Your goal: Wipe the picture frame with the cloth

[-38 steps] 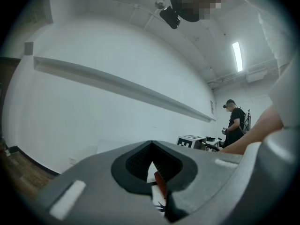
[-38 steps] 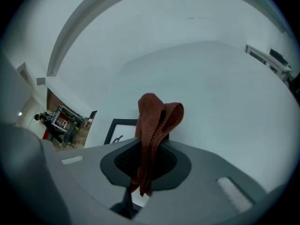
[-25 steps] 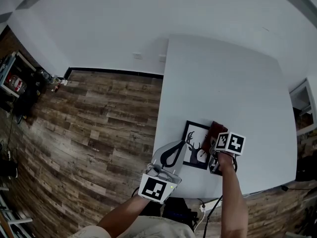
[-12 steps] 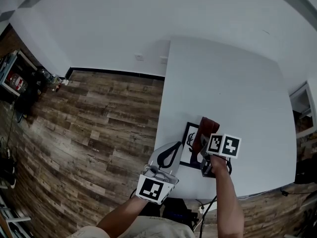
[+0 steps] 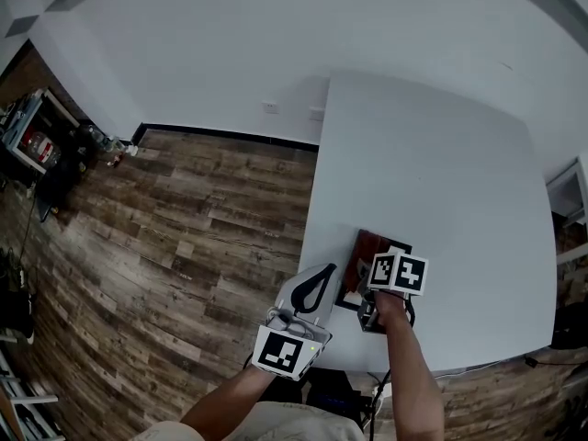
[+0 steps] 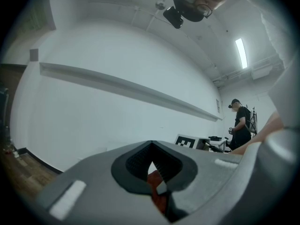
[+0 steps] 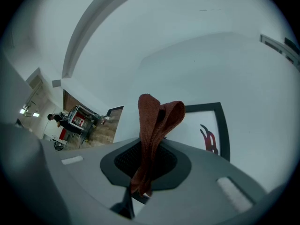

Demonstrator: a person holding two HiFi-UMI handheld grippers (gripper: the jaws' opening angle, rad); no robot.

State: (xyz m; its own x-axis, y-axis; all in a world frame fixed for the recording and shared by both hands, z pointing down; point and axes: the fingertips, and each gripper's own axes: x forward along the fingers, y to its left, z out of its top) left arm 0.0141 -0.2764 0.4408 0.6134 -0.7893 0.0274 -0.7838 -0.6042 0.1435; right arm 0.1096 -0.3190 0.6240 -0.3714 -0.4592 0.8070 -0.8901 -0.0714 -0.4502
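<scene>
A black picture frame [image 5: 348,295] with a deer print lies near the front edge of the white table [image 5: 432,154]. My right gripper [image 5: 377,263] is over the frame and shut on a reddish-brown cloth [image 5: 367,245], which covers much of the picture. In the right gripper view the cloth [image 7: 153,121] stands folded up out of the right gripper [image 7: 146,149], with the frame [image 7: 224,130] behind it. My left gripper [image 5: 317,283] lies at the table's left edge beside the frame, shut, with nothing visibly held. In the left gripper view the left gripper [image 6: 151,146] shows a bit of red cloth through the gap between its jaws.
Wood floor [image 5: 184,209] lies left of the table. A shelf with small items [image 5: 37,145] stands at the far left wall. Another person [image 6: 241,125] stands far off in the left gripper view. The table's front edge runs just below the frame.
My right gripper has carried the cloth leftward across the frame, from its right side to over its middle and left. The left gripper has stayed beside the frame's left edge.
</scene>
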